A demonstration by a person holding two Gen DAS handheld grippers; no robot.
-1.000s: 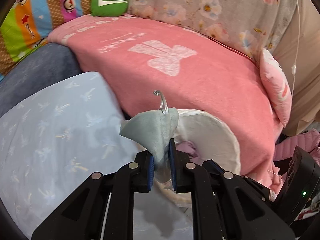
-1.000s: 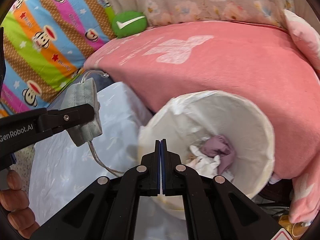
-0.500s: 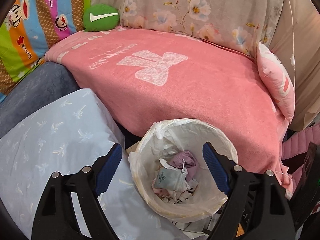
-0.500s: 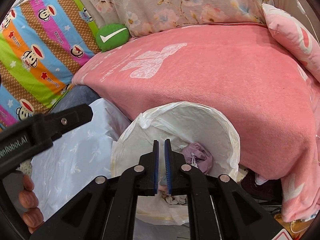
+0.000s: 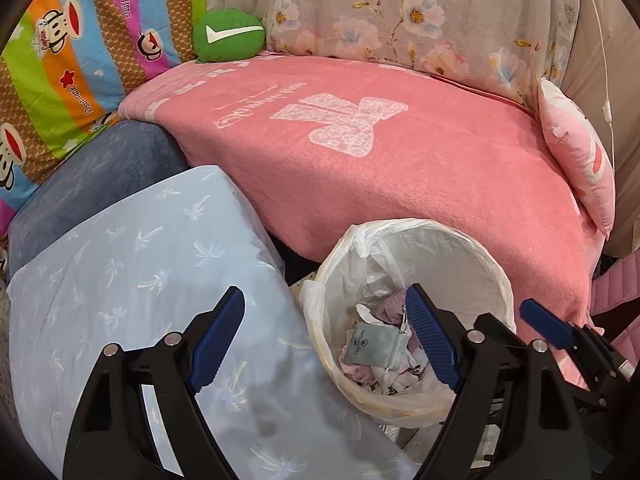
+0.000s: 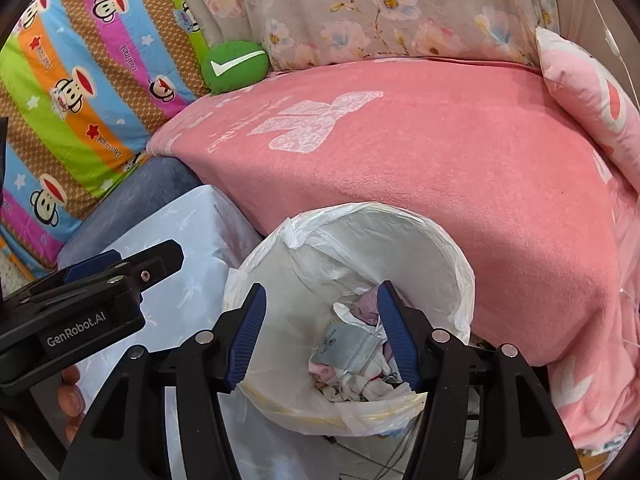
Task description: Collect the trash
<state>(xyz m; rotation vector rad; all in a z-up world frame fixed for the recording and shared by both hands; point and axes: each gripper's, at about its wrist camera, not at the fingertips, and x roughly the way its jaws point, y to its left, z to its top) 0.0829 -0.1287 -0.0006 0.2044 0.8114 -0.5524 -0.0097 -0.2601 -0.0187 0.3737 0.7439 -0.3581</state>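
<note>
In the left wrist view, the left gripper (image 5: 324, 336) has its blue-padded fingers spread wide and grips nothing. It hangs over the edge of a pale blue cover (image 5: 132, 280) and a bin (image 5: 496, 276) lined with a white bag. A grey mask (image 5: 372, 344) lies flat in the bin on top of crumpled white and pink trash (image 5: 384, 380). The bin stands against a sofa draped in a pink blanket (image 5: 400, 168). A green cushion (image 5: 228, 36) sits at the back of the sofa, and a pink pillow (image 5: 576, 160) leans at the right end. One tip of the right gripper (image 5: 546, 324) shows at the right edge.

In the right wrist view, the right gripper (image 6: 322, 336) is also spread apart and empty, poised right above the bin (image 6: 448, 256). The mask (image 6: 344, 346) lies between its fingers, lower down on the trash (image 6: 360, 384). The left gripper (image 6: 100, 296) comes in from the left over the blue cover (image 6: 192, 236). The blanket (image 6: 440, 152) fills the space behind the bin, the cushion (image 6: 234, 65) beyond it.
</note>
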